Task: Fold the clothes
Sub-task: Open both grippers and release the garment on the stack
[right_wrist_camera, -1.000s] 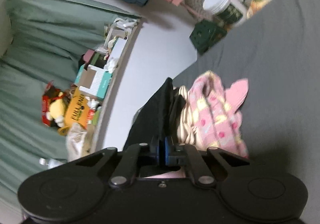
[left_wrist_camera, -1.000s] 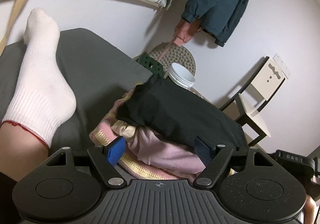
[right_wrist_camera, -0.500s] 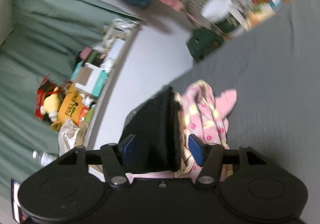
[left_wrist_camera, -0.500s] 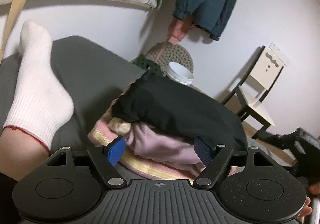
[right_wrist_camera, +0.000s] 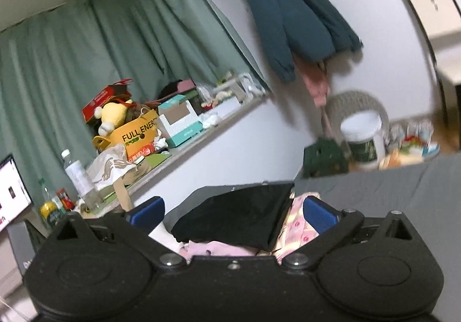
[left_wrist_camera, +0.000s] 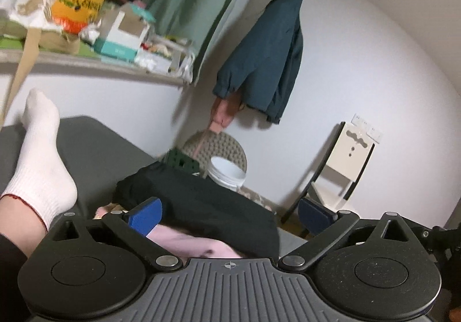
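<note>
Both grippers stand with their blue-padded fingers spread wide and nothing between them. From the left wrist camera, the left gripper (left_wrist_camera: 229, 214) hangs low over a small stack of folded clothes lying on a dark grey bed surface (left_wrist_camera: 95, 146): a folded black garment (left_wrist_camera: 201, 206) sits on top, and a pale pink garment (left_wrist_camera: 198, 247) shows beneath its near edge, just in front of the gripper body. The left finger pad (left_wrist_camera: 145, 214) overlaps the near left corner of the stack in this view, but whether it touches the fabric cannot be told. To the left of the stack, a person's foot in a white sock (left_wrist_camera: 37, 166) rests on the bed, with a thin red string at the ankle. From the right wrist camera, the right gripper (right_wrist_camera: 233, 214) frames the same stack, the black garment (right_wrist_camera: 239, 215) uppermost and a pink patterned piece (right_wrist_camera: 299, 228) sticking out at its right side, just beside the right finger pad (right_wrist_camera: 319, 214). Beyond the bed, a dark teal jacket (left_wrist_camera: 268, 54) hangs on the white wall, a white tub (left_wrist_camera: 227, 172) stands near a round woven item, and a white chair (left_wrist_camera: 345, 160) sits to the right. A cluttered shelf (right_wrist_camera: 184, 149) under green curtains (right_wrist_camera: 100, 48) carries a yellow box, a plush toy and a clear water bottle (right_wrist_camera: 82, 178).
</note>
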A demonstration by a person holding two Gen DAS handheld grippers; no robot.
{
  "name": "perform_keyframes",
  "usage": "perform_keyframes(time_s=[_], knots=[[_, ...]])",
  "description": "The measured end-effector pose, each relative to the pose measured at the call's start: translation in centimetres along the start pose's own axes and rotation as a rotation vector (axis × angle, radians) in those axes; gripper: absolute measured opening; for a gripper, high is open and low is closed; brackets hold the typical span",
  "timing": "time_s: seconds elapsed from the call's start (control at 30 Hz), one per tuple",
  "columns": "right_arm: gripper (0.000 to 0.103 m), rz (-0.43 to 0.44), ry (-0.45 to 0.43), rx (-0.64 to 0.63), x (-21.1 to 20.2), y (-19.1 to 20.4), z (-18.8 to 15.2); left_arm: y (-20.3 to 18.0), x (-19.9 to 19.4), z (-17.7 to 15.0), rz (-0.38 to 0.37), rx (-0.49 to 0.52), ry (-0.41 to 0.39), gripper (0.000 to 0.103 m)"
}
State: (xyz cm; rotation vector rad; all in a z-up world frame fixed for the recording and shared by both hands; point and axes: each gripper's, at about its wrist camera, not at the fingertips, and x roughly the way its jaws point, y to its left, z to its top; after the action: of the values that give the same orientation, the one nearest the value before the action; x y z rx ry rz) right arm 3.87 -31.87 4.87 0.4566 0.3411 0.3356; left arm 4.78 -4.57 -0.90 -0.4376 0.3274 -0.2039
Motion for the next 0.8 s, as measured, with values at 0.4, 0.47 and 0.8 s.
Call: perform_keyframes(time_s=[0.4,0.47,0.8], knots=[[0.103,-0.300,0.045,-0.047,-1.6,2.5,-0.2,-2.2,-0.8,-3.1,0.330,-0.041,0.110,0.102],[0.103,-0.384,0.053,-0.071,-1.3,3.1,-0.5,-2.5,-0.5,-3.5,0.378,-0.054,0.122,0.102],[0.103,-0.544,-0.003,-0.145,-1.6,7.2,-2.1,-1.2,-0.2,-1.4,0.464,-0.178,0.165,0.102]])
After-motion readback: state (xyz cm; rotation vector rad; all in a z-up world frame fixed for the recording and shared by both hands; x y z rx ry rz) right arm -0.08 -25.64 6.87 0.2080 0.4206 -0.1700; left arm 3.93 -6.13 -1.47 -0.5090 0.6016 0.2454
